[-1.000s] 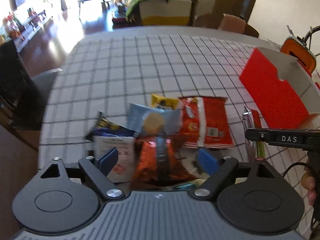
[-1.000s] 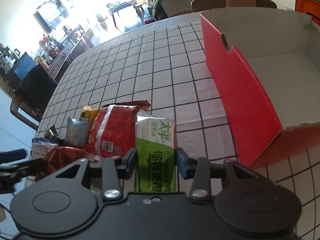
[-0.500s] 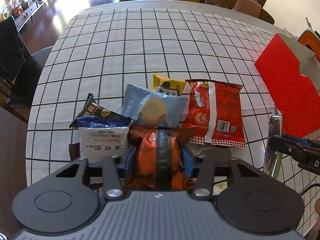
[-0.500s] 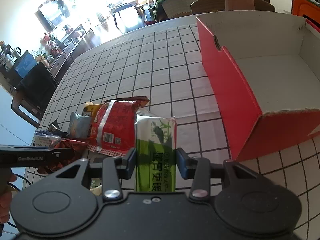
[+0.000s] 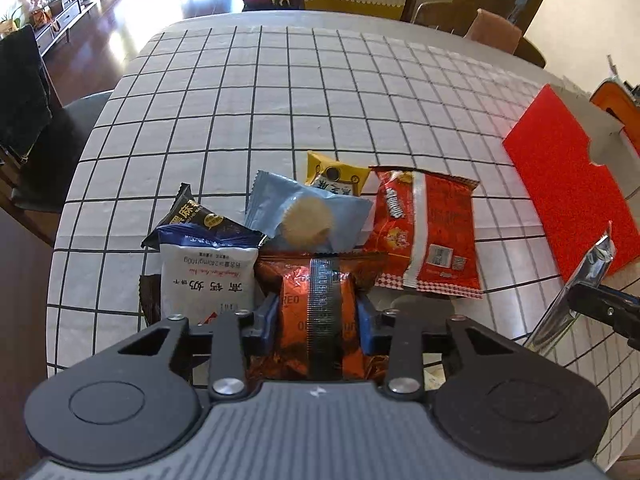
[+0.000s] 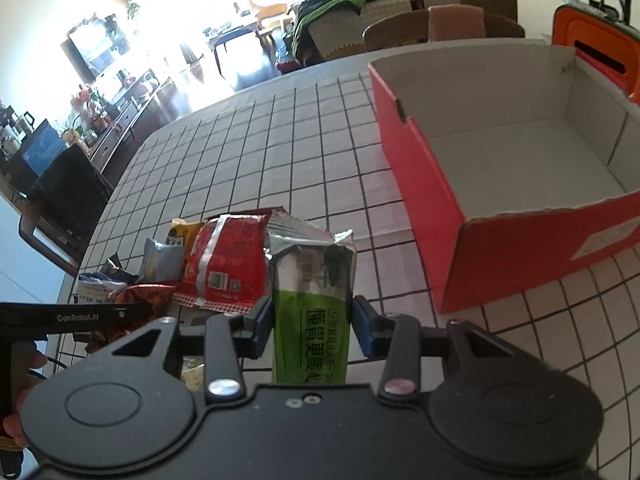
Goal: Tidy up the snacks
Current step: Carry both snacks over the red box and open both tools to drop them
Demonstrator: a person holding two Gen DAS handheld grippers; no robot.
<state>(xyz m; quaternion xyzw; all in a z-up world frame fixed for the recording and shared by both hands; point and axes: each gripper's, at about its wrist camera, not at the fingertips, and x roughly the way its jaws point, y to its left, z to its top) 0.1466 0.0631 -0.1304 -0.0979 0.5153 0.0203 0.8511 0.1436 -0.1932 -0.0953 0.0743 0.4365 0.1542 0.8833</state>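
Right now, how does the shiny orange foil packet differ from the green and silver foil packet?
The shiny orange foil packet is crinkly, with a dark seam down its middle; the green and silver foil packet is smoother, with printed characters. The orange one sits among the snack pile, the left hand-held gripper closing on it; the green one is clamped in the right hand-held gripper, nearer the red cardboard box. Both are foil.

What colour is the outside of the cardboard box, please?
Red outside, plain white inside; the box shows best in the right wrist view.
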